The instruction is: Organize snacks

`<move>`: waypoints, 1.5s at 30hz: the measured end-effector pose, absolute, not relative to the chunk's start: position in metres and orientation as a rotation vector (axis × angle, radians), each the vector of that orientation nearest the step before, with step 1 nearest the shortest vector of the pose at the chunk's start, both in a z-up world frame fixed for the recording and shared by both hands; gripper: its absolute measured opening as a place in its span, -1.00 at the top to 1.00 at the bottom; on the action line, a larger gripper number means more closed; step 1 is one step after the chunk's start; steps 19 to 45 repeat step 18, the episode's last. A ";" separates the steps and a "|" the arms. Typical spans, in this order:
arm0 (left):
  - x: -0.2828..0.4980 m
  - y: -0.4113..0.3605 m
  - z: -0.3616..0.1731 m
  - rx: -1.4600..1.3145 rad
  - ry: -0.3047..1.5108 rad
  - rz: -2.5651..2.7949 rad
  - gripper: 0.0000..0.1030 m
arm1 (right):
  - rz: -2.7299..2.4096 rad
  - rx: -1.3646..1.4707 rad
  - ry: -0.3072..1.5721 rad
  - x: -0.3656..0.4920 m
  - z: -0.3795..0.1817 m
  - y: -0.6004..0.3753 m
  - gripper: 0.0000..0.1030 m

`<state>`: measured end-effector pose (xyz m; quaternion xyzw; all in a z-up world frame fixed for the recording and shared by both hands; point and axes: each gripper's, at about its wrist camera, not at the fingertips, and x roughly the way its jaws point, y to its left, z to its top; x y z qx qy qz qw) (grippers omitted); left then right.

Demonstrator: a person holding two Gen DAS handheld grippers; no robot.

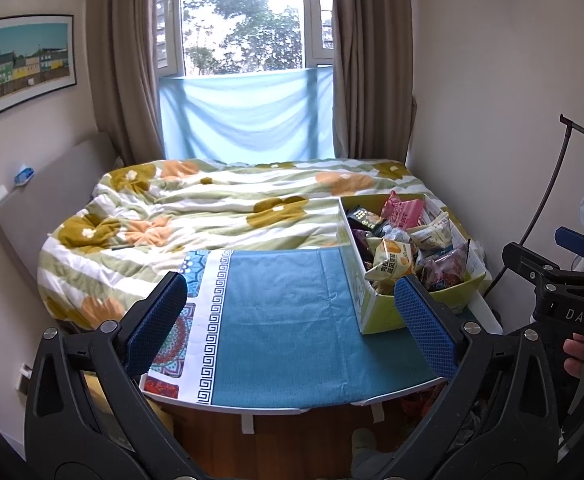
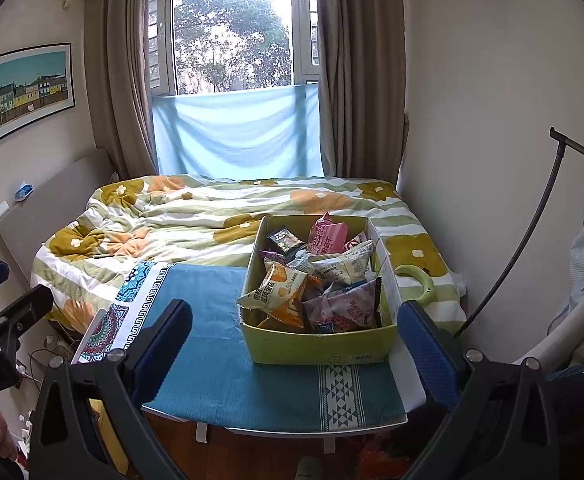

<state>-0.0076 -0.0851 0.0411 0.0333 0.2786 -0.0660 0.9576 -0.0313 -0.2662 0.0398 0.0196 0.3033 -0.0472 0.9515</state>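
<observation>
Jaws of both grippers stand spread wide, holding nothing. Left gripper (image 1: pixel 292 328) hovers over the blue cloth-covered surface (image 1: pixel 276 320); the green snack box (image 1: pixel 376 312) lies just beyond its right-hand pad. Right gripper (image 2: pixel 296 352) faces the same box (image 2: pixel 320 344) ahead, between its pads. Packets (image 2: pixel 280 292) fill the box, apparently loosely heaped.

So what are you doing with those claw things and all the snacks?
A person holds a gripper in each hand, and nothing has been picked up yet. The left gripper and the right gripper are both open and empty, hovering over the blue cloth on the small table. The snack packets are all jumbled in the green box, waiting to be sorted.
</observation>
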 end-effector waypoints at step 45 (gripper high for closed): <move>-0.004 -0.082 0.044 0.054 0.539 -0.147 -0.99 | -0.111 0.047 0.612 -0.023 0.039 -0.266 -0.98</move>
